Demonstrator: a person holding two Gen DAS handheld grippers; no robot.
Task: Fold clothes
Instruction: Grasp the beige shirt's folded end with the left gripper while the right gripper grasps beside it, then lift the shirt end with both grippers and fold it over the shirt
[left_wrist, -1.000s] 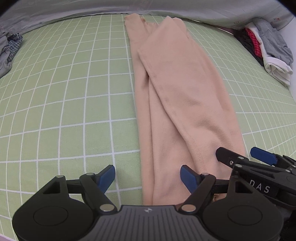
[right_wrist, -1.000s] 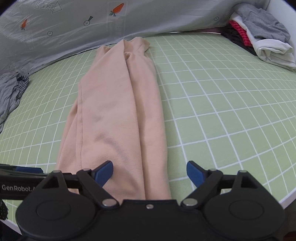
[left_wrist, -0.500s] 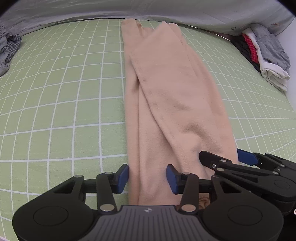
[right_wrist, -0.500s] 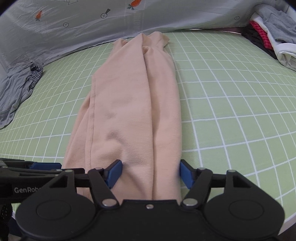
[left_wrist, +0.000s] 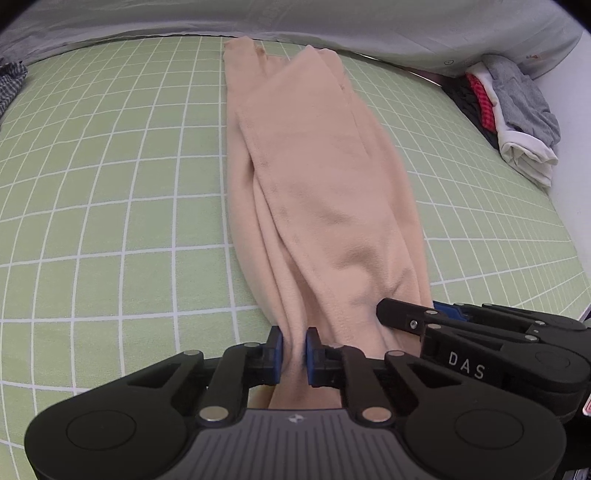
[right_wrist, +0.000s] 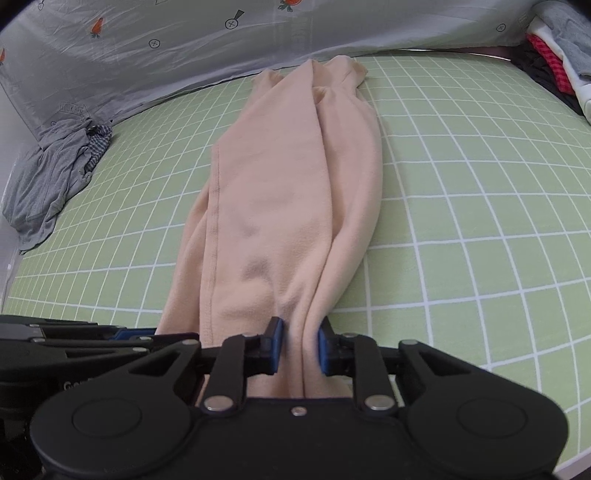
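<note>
A long peach fleece garment (left_wrist: 314, 177) lies folded lengthwise on the green checked sheet (left_wrist: 110, 184), running away from me; it also shows in the right wrist view (right_wrist: 288, 177). My left gripper (left_wrist: 293, 350) is shut on the garment's near left corner. My right gripper (right_wrist: 297, 345) is shut on the near right corner. The right gripper shows in the left wrist view (left_wrist: 443, 317) just to the right, and the left gripper shows in the right wrist view (right_wrist: 122, 334) at the lower left. The near end is bunched and lifted a little.
A pile of grey, red and white clothes (left_wrist: 517, 114) lies at the far right of the bed. A crumpled grey garment (right_wrist: 55, 173) lies at the far left. A grey printed cover (right_wrist: 184, 44) runs along the back. The bed's near edge is just below the grippers.
Both grippers went from wide open to shut on the near end of the peach garment. The near end has gathered into folds between the pads.
</note>
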